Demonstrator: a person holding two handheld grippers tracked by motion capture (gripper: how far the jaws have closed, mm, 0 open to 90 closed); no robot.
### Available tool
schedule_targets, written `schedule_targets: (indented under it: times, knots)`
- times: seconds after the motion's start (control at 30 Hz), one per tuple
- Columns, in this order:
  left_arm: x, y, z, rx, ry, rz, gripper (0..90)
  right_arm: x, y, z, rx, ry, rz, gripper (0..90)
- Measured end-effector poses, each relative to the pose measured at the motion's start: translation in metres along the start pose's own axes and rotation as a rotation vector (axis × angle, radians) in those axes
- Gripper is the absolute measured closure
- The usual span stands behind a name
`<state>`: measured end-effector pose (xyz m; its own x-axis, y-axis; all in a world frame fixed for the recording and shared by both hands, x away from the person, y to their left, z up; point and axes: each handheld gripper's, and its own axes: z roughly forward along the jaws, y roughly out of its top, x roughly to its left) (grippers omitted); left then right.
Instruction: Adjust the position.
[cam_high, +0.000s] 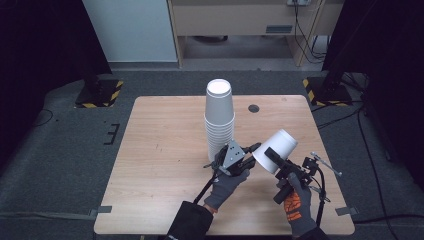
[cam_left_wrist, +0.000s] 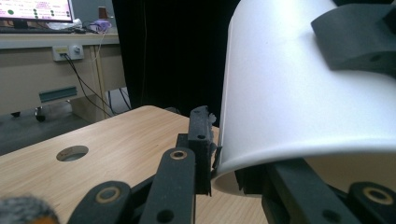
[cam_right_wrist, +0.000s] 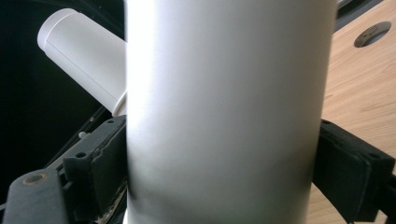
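Note:
A tall stack of upturned white paper cups (cam_high: 219, 115) stands at the middle of the wooden table (cam_high: 165, 150); it also lies at the upper left of the right gripper view as the stack (cam_right_wrist: 79, 51). One single white cup (cam_high: 276, 149) is held tilted above the table's right front. My right gripper (cam_high: 274, 156) is shut across its body, with a pad (cam_right_wrist: 93, 163) pressing each side of the cup (cam_right_wrist: 224, 102). My left gripper (cam_high: 252, 148) reaches in from the left, and its jaws pinch the cup's rim (cam_left_wrist: 224, 163), one pad (cam_left_wrist: 201, 140) outside the wall.
A round hole (cam_high: 254, 108) is cut in the table behind the cups, also seen as the hole (cam_left_wrist: 71, 153). Black-and-yellow striped stand bases (cam_high: 100, 92) (cam_high: 325, 90) sit on the floor beyond the far corners, with cables (cam_high: 360, 120) trailing at the right.

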<state>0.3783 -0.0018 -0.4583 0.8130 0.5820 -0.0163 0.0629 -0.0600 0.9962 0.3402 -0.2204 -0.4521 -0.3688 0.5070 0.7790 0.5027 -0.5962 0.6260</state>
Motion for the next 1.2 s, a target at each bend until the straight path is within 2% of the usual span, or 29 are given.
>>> schedule_targets:
  times: [0.2,0.5,0.63,0.67,0.97,1.2]
  knots:
    - [-0.004,-0.002,-0.004,0.000,-0.028,0.013,79.2,-0.002,0.003,-0.002,-0.014,-0.003,-0.004,11.8]
    - [0.000,-0.001,-0.004,-0.022,-0.007,0.007,75.3,-0.001,-0.002,0.001,0.011,0.005,0.012,12.7]
    - [0.000,-0.001,-0.005,-0.012,-0.008,0.020,77.7,-0.003,-0.003,0.002,0.021,0.008,0.027,12.7]
    - [-0.002,0.000,-0.005,-0.002,-0.016,0.037,79.0,-0.003,-0.003,0.002,0.016,0.011,0.033,12.6]
    - [-0.004,0.006,-0.012,0.022,-0.010,0.087,80.8,-0.002,0.000,0.002,0.020,0.026,0.027,10.3]
    - [-0.007,0.011,-0.019,0.025,-0.023,0.084,81.3,-0.001,0.004,0.001,0.010,0.028,0.012,5.6]
